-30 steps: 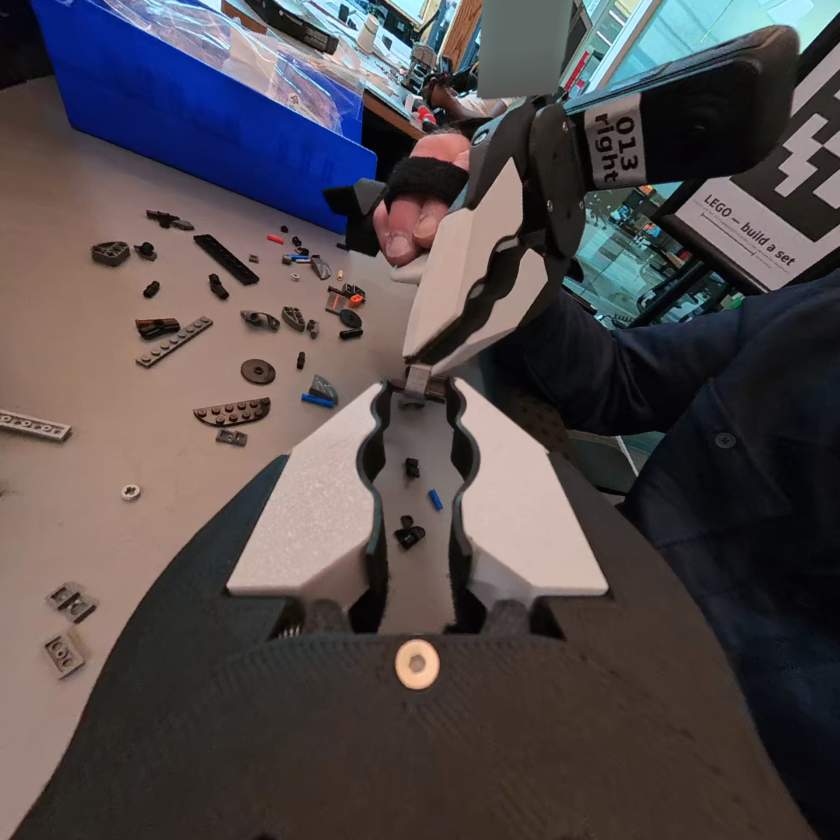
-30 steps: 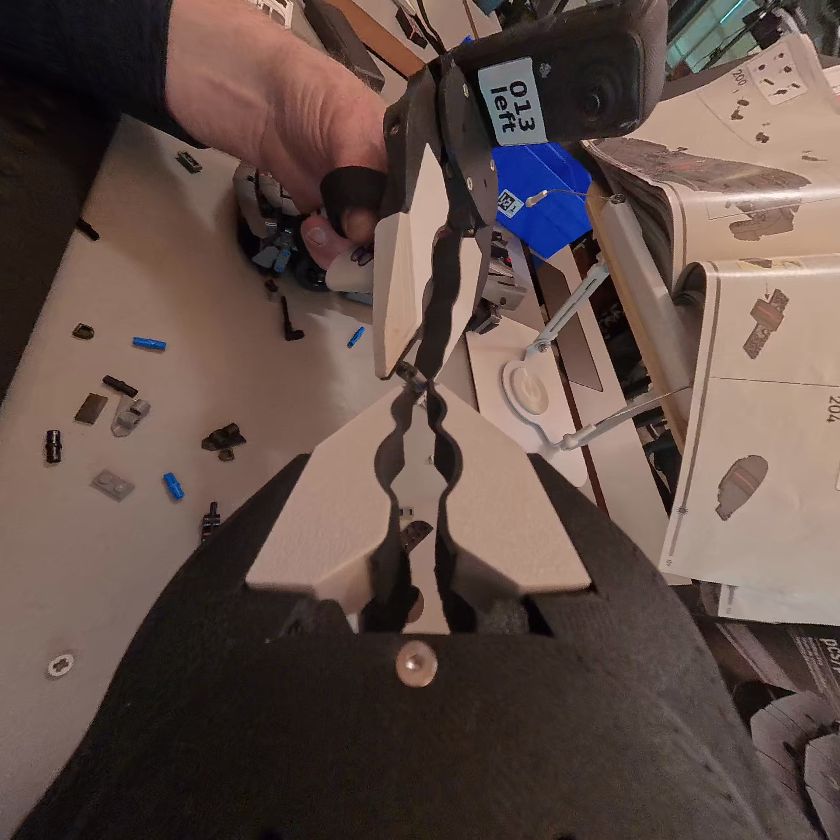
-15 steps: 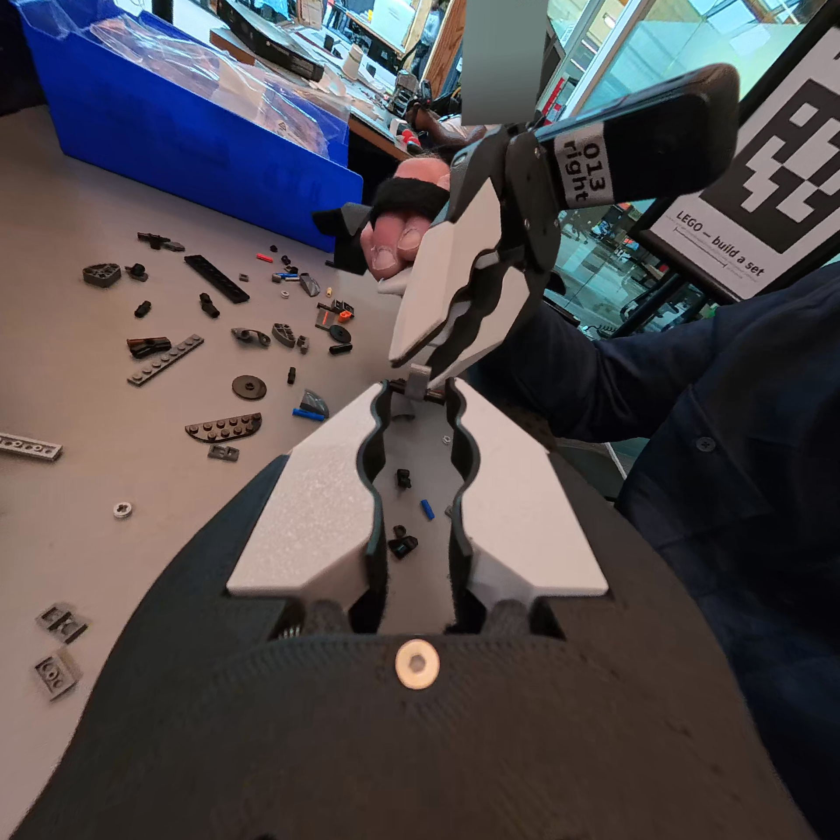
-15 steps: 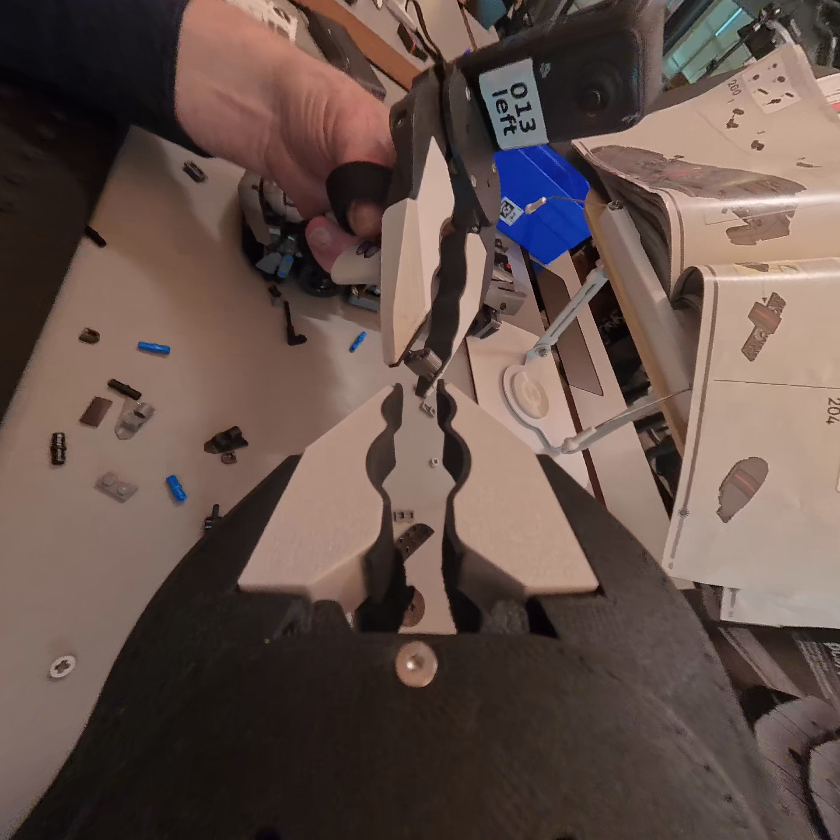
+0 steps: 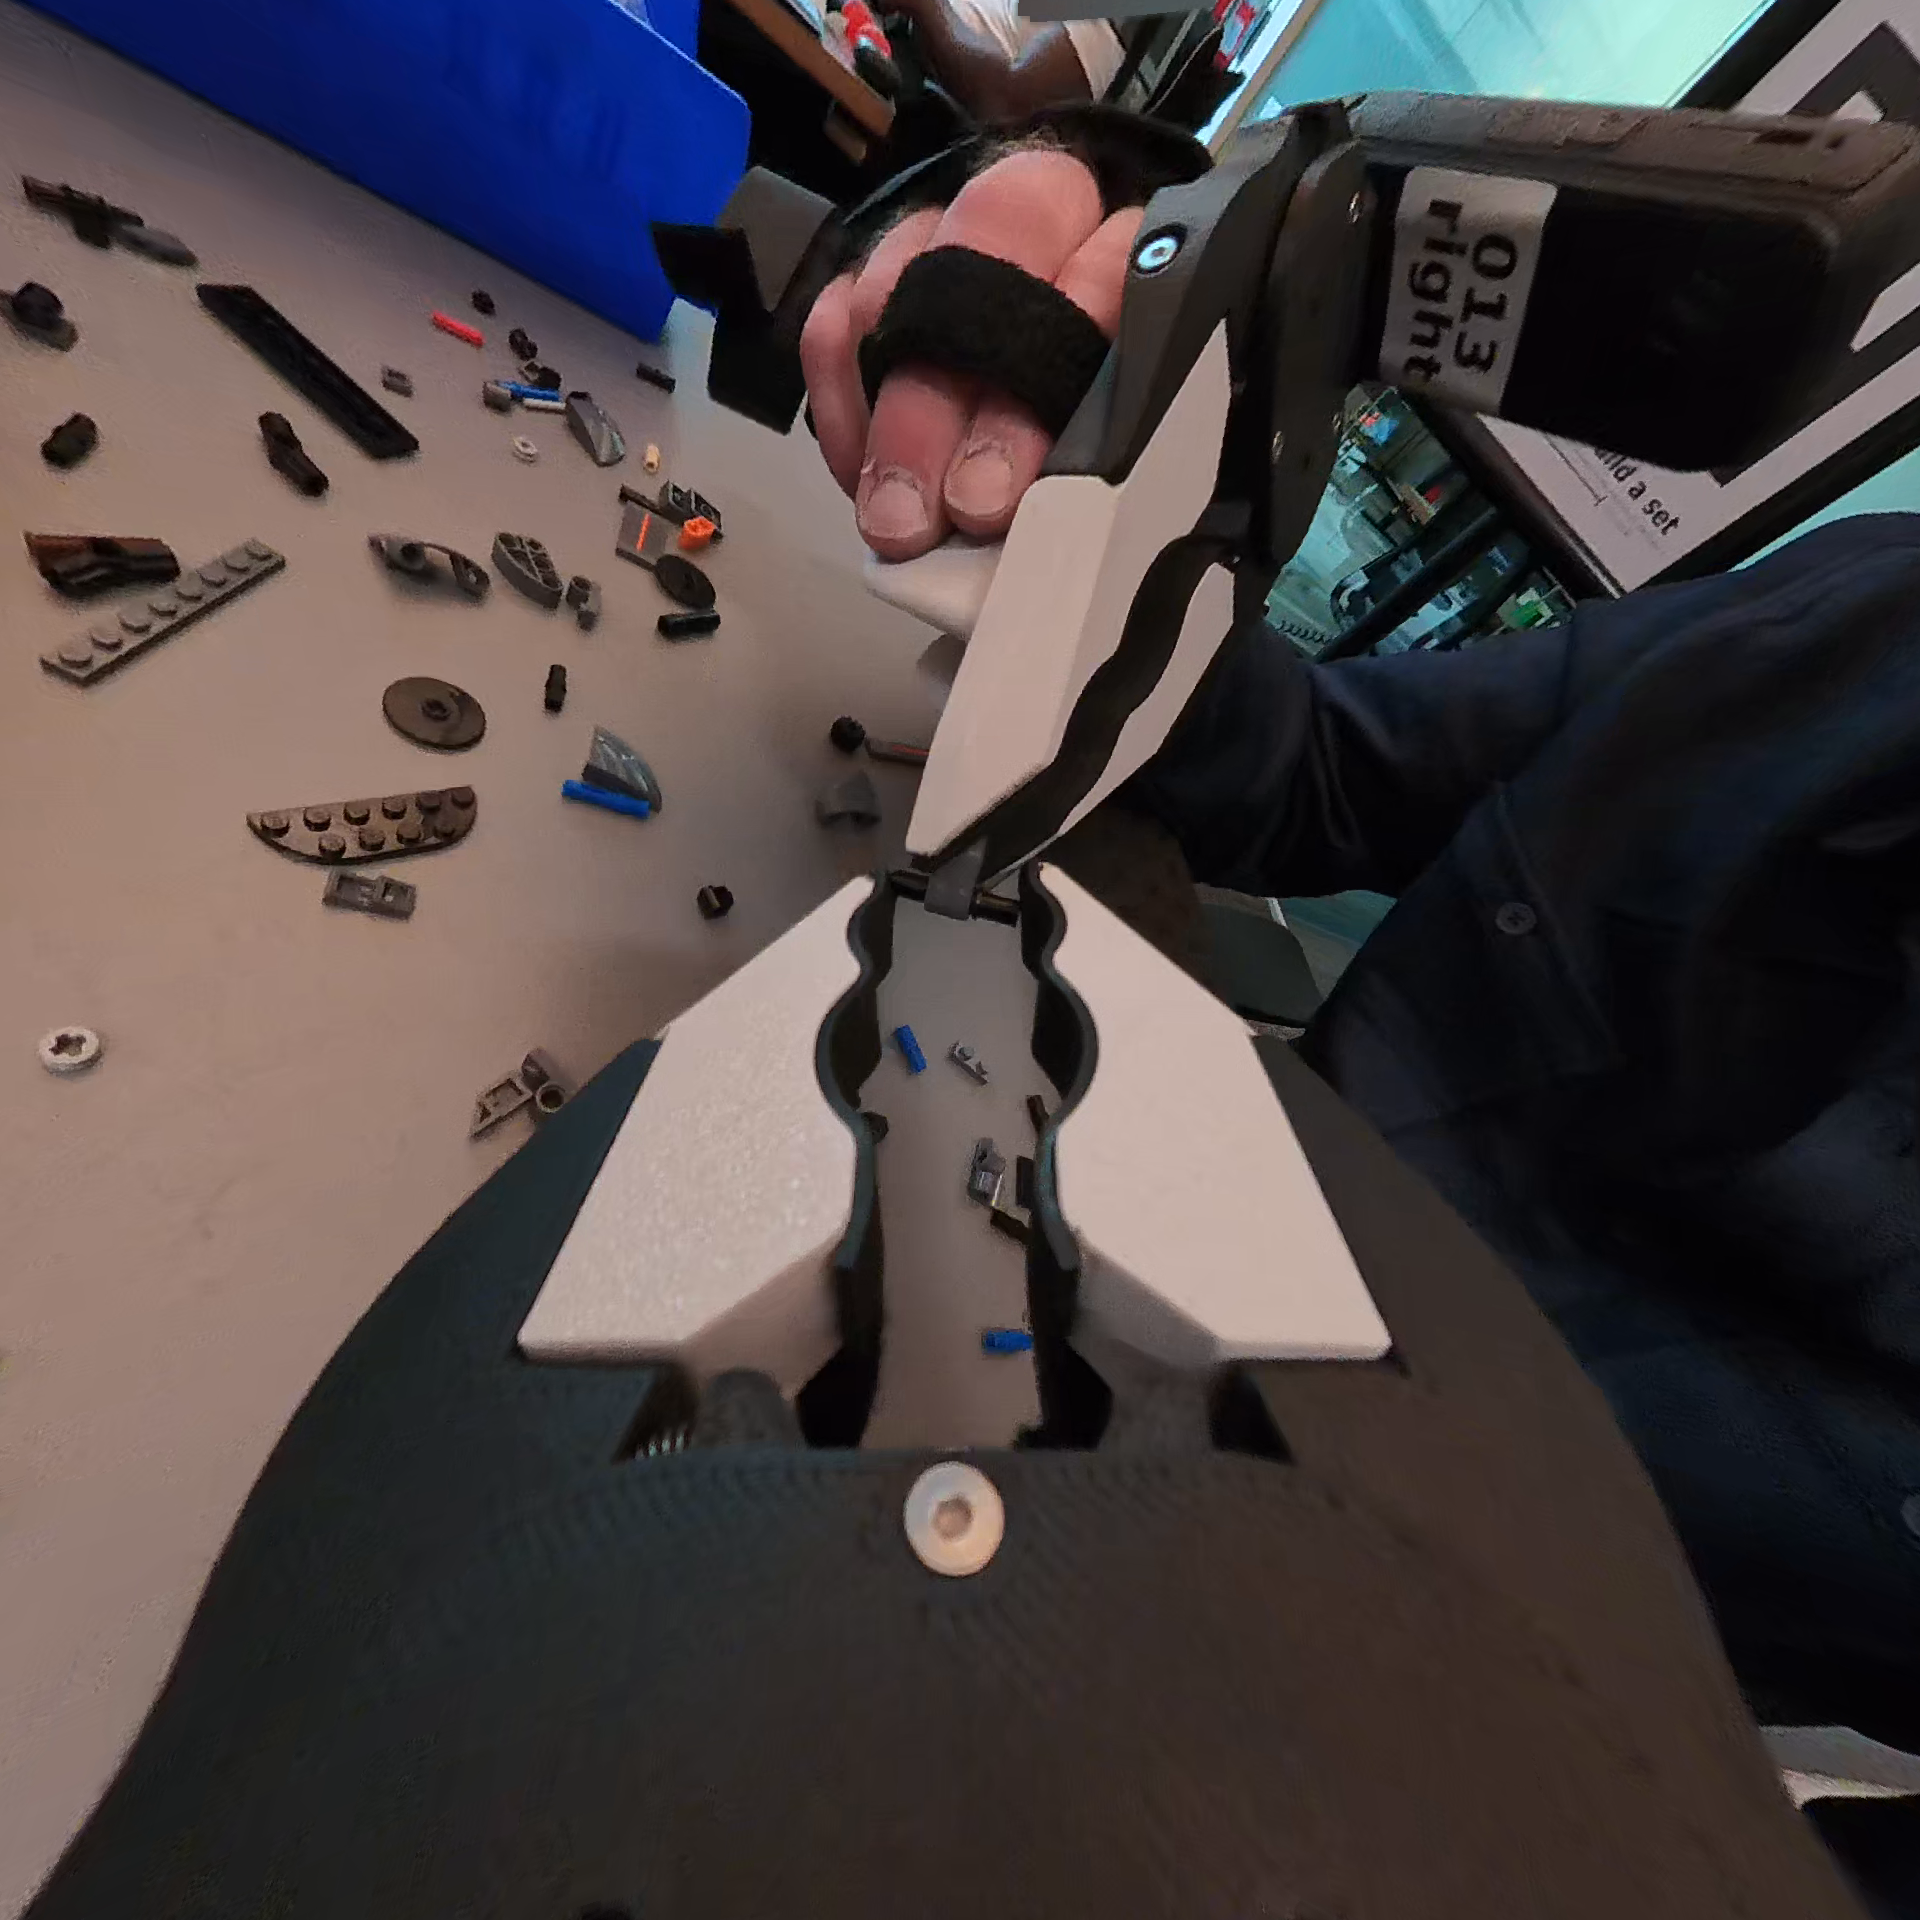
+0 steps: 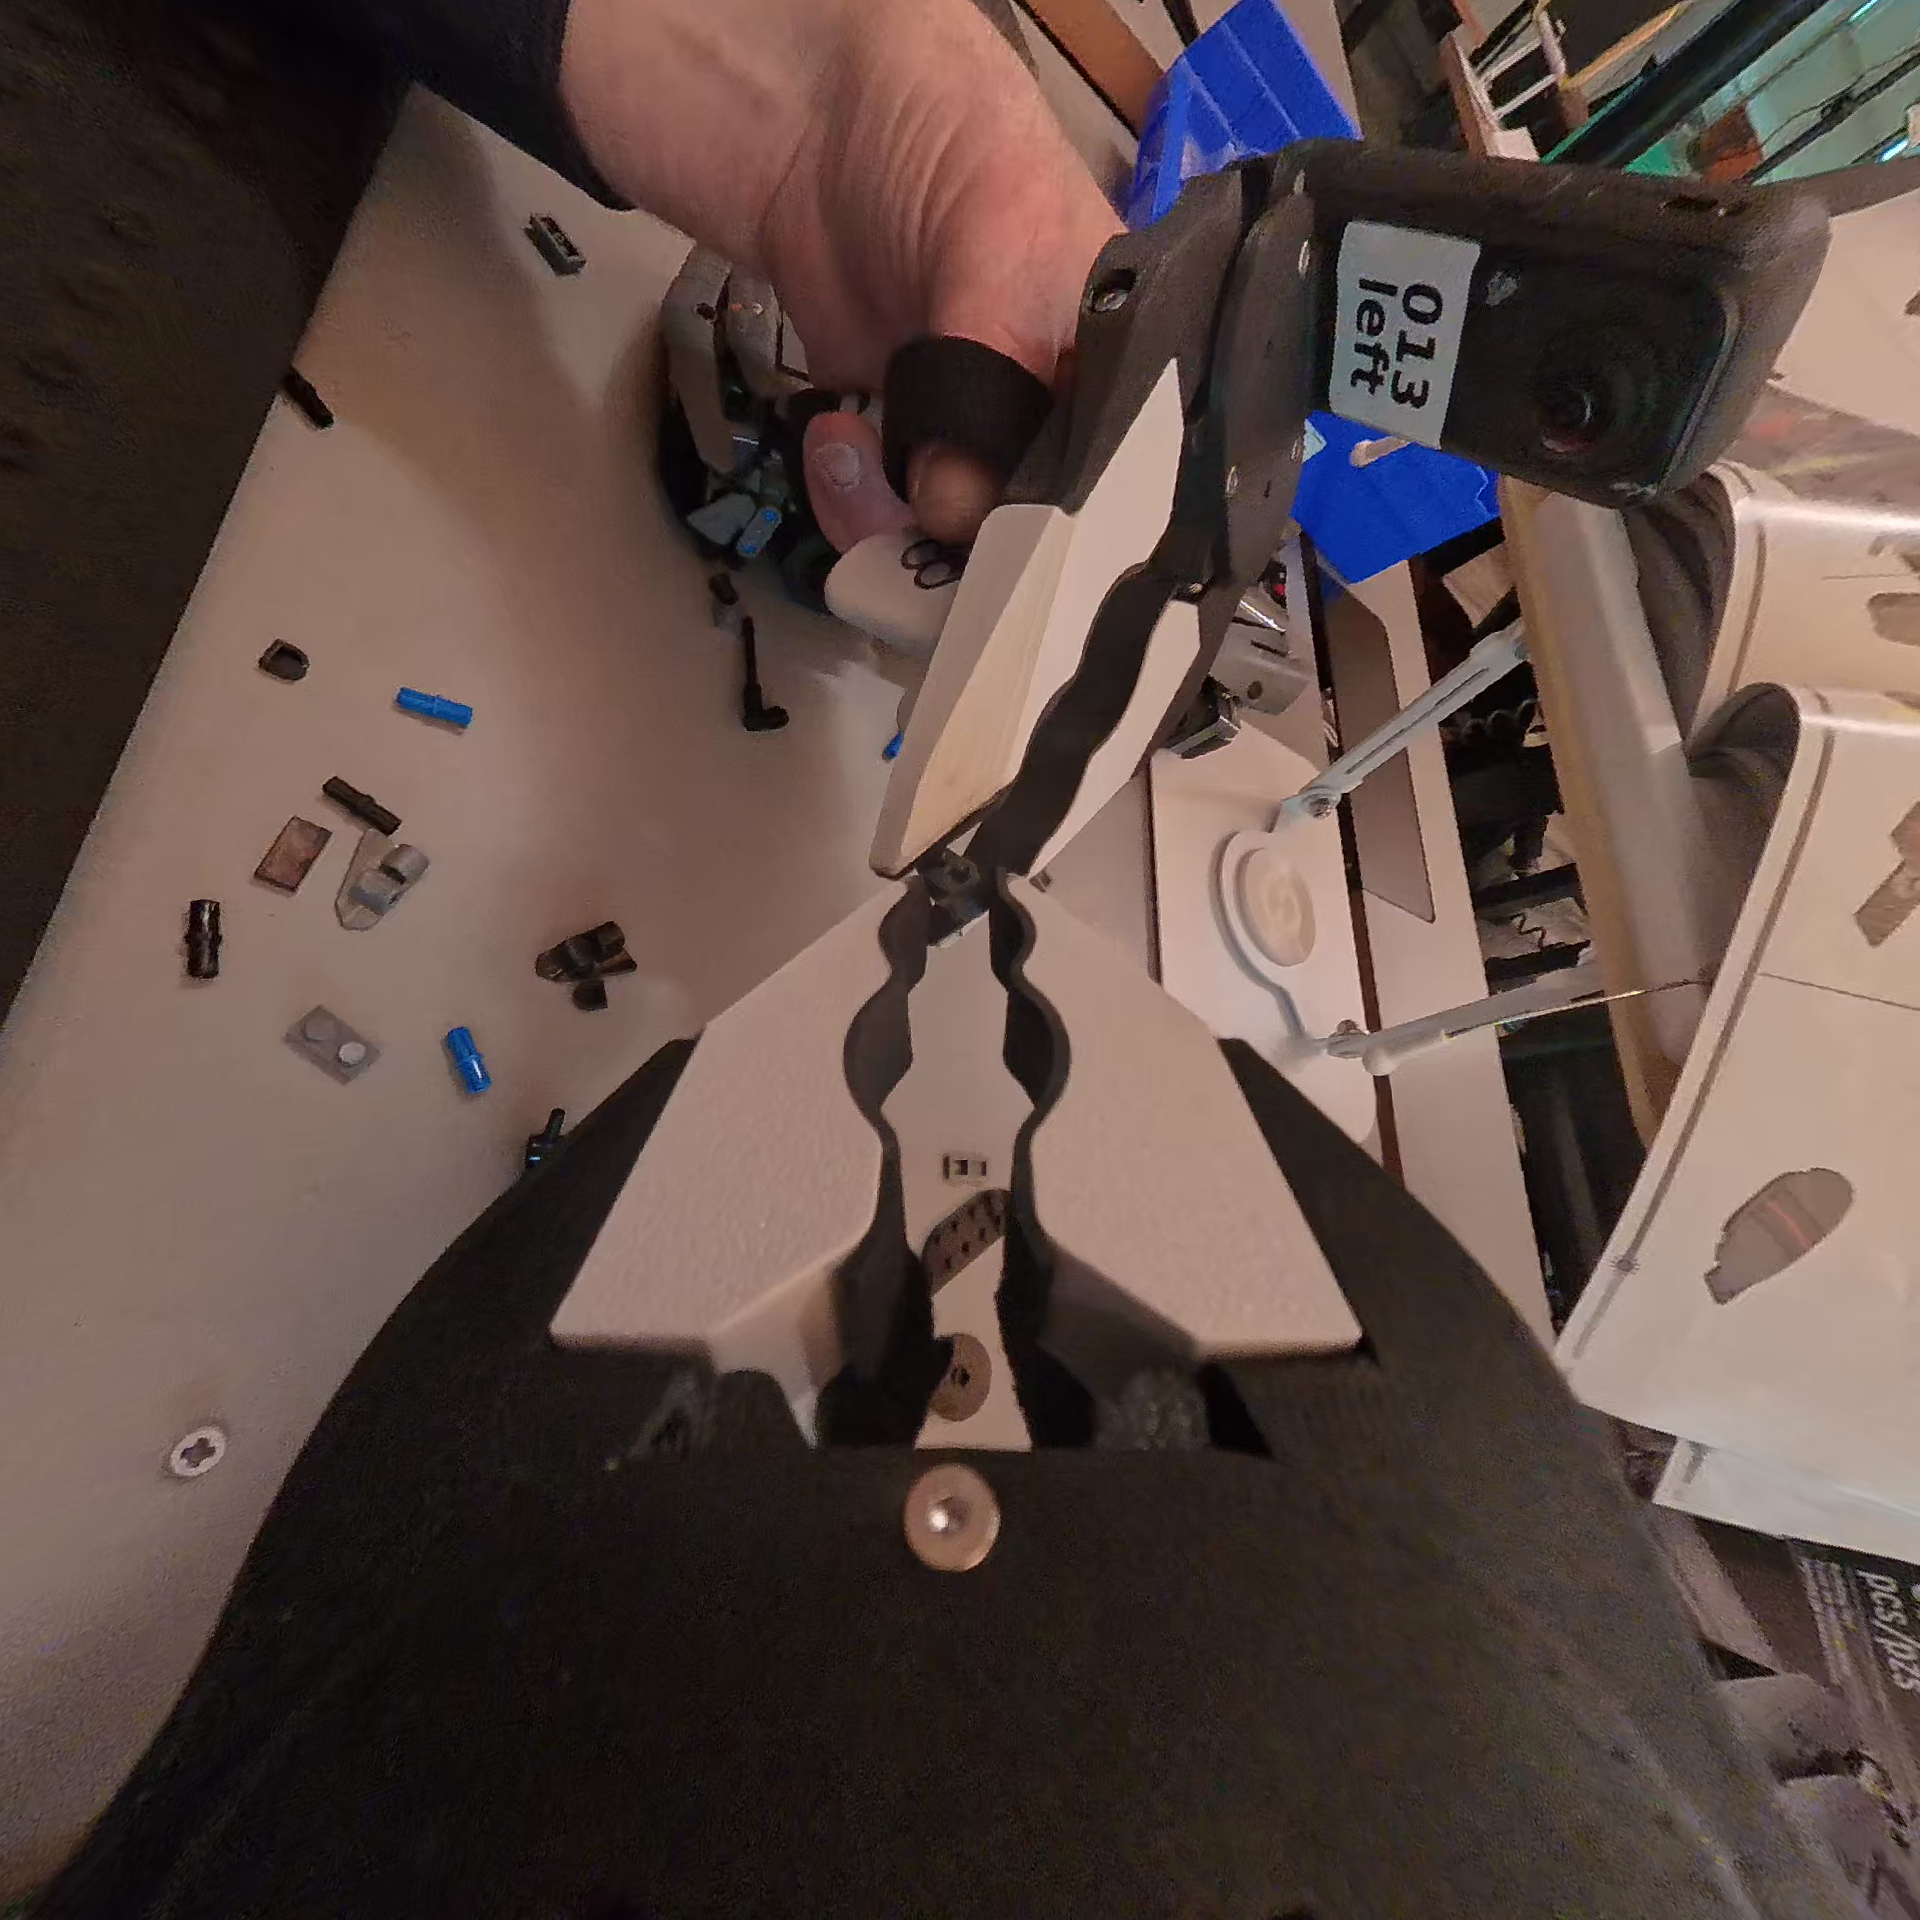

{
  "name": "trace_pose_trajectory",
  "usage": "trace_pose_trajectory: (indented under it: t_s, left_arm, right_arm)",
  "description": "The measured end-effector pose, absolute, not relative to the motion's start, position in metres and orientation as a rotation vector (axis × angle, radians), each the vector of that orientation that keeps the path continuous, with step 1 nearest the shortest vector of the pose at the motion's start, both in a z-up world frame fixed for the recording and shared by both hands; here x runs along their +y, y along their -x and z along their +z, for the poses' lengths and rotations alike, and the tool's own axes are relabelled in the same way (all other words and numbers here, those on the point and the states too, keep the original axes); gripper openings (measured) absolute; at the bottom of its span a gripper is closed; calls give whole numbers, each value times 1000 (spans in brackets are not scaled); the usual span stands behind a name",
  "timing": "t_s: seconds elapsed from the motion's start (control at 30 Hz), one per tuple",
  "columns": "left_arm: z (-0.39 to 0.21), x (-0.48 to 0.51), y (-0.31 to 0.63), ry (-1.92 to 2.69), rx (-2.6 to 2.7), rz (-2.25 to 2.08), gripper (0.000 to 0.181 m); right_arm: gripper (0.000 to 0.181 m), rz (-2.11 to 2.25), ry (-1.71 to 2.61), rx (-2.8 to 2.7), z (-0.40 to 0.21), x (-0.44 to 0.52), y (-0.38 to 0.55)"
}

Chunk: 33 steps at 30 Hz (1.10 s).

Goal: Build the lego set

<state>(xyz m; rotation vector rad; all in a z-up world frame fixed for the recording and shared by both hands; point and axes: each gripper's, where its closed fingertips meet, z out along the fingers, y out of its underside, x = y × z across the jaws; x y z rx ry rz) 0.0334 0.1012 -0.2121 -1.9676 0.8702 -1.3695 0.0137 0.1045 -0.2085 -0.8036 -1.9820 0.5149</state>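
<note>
Above the worktop (image 5: pixel 208 1195), the left claw (image 5: pixel 951 902) pinches a small black pin crosswise at its tips, while the right claw (image 6: pixel 951 904), tip-to-tip opposite, grips a grey connector (image 5: pixel 954 885) on that pin.

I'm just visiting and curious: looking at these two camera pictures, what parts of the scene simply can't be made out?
- Small grey piece with a black pin: both grippers' tips cover it in both views, so its shape and who grips it stay unclear.
- Partly built model: right wrist view, the hand hides most of it.
- Instruction pages: right wrist view, cut off by the right edge.
- Blue bin: left wrist view, cut off by the top edge.
</note>
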Motion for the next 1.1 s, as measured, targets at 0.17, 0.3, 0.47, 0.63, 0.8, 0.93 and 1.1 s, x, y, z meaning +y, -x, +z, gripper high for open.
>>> trace_pose_trajectory:
  t_s: [0.17, 0.3, 0.47, 0.63, 0.8, 0.93, 1.1]
  left_arm:
    - [-201, 108, -32, 1914, 823, -1363, 22]
    - [-198, 112, -31, 1899, 789, -1368, 22]
    - [-182, 121, -21, 1802, 746, -1327, 26]
    - [-168, 130, -7, 1700, 825, -987, 28]
    - [-169, 132, -17, 1646, 886, -823, 22]
    - [-169, 132, -23, 1612, 923, -745, 15]
    - [-170, 133, -23, 1610, 924, -701, 3]
  right_arm:
    - [6, 576, 847, -1928, -200, 110, -16]
    - [5, 636, 875, -1902, -198, 113, -15]
    - [5, 809, 957, -1807, -187, 121, -16]
    - [5, 1072, 1092, -1659, -173, 135, -18]
    - [5, 1333, 1148, -1578, -162, 131, -17]
    - [5, 1440, 1202, -1538, -164, 132, -14]
    - [4, 1555, 1231, -1497, -162, 131, -13]
